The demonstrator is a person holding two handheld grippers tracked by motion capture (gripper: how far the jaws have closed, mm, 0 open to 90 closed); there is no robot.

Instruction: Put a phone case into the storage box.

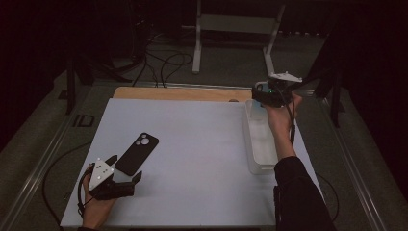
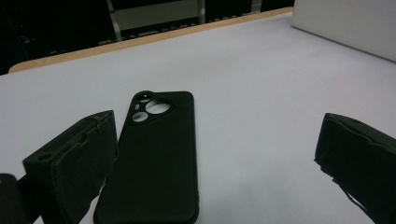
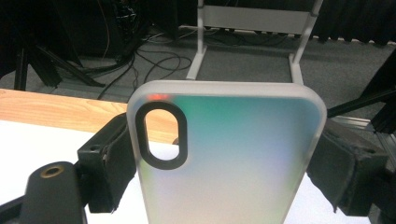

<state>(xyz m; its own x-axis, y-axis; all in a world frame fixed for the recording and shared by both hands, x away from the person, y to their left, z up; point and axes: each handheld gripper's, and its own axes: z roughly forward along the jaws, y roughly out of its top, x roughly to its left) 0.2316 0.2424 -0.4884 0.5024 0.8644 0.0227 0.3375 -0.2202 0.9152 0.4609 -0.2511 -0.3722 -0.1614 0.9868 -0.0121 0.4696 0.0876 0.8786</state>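
Note:
A black phone case (image 1: 137, 153) lies back up on the white board, camera cutout toward the far side. My left gripper (image 1: 124, 168) rests at the board's near left, open, its left jaw right beside the black case (image 2: 156, 158), which lies partly between the jaws; the pads do not press on it. At the far right my right gripper (image 1: 263, 92) is raised above the far end of a clear tray (image 1: 262, 144). It is shut on a frosted translucent phone case (image 3: 233, 158), held upright by its two long edges, oval camera cutout at upper left.
The white board (image 1: 202, 144) covers a wooden table whose bare strip (image 1: 183, 93) shows at the back. The long clear tray runs along the board's right edge. Beyond the table, a metal stand (image 1: 235, 29) and cables (image 1: 163, 62) sit on the floor.

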